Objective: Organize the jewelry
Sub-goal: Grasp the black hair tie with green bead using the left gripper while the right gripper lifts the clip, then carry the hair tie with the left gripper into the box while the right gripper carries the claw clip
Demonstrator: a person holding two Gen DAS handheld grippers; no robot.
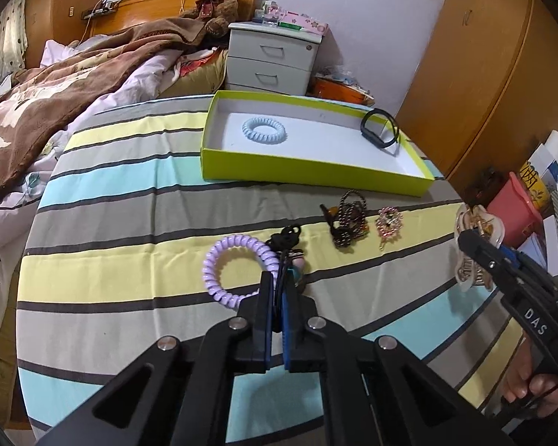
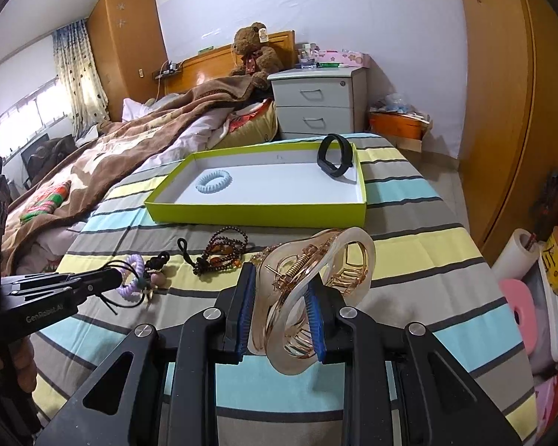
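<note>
My left gripper [image 1: 279, 281] is shut on the thin black cord of a hair tie [image 1: 287, 238] with a black knot and a pink bead. A purple spiral hair tie [image 1: 230, 271] lies against its left finger on the striped cloth. My right gripper [image 2: 281, 278] is shut on a big translucent amber claw clip [image 2: 316, 260], held off the table; the clip [image 1: 478, 223] also shows at the right of the left wrist view. The green tray [image 1: 308, 176] holds a pale blue spiral tie [image 1: 264, 130] and a black band [image 1: 381, 128]. A dark bead bracelet [image 1: 348, 223] and a pink-gem clip [image 1: 388, 223] lie before the tray.
The striped cloth [image 2: 409, 260] covers a round table. A bed with a brown blanket [image 1: 55, 111] lies to the left, a grey nightstand [image 1: 271, 59] behind the tray, a wooden wardrobe [image 1: 483, 74] and a red bin [image 1: 513, 208] to the right.
</note>
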